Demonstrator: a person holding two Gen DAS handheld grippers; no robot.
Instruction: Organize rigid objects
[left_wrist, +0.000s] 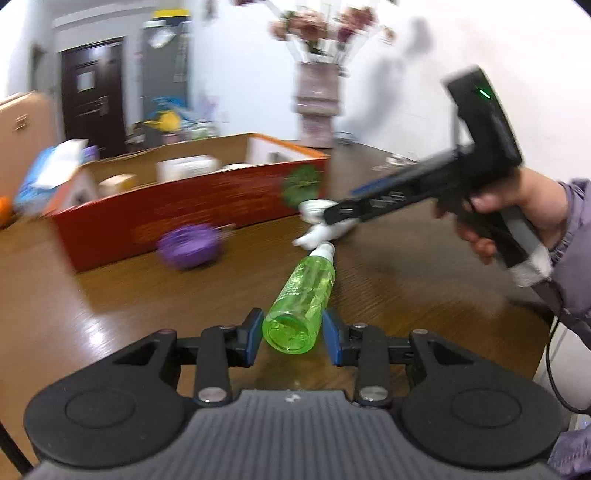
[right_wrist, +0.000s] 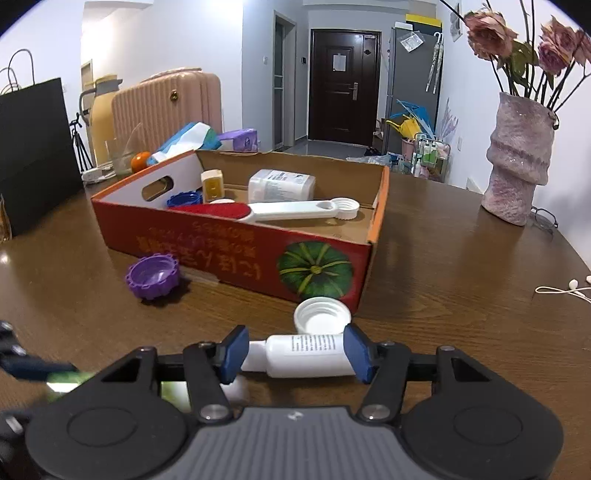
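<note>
You are clamping the left tool (left_wrist: 293, 334) on the green bottle's (left_wrist: 301, 299) base while the right tool (right_wrist: 295, 354) is straddling the white bottle (right_wrist: 306, 354), jaws apart, risking slippage.

Glossy wooden table (right_wrist: 443, 258), cardboard box (right_wrist: 229, 251), translucent green plastic bottle (left_wrist: 301, 299), seemingly rough stone-like vase (right_wrist: 517, 158)

Left gripper (left_wrist: 294, 336) angled downward, its jaws narrow. Right gripper (right_wrist: 295, 352) angled down too, jaws half apart, its handle gripped by a hand (left_wrist: 506, 210).
</note>
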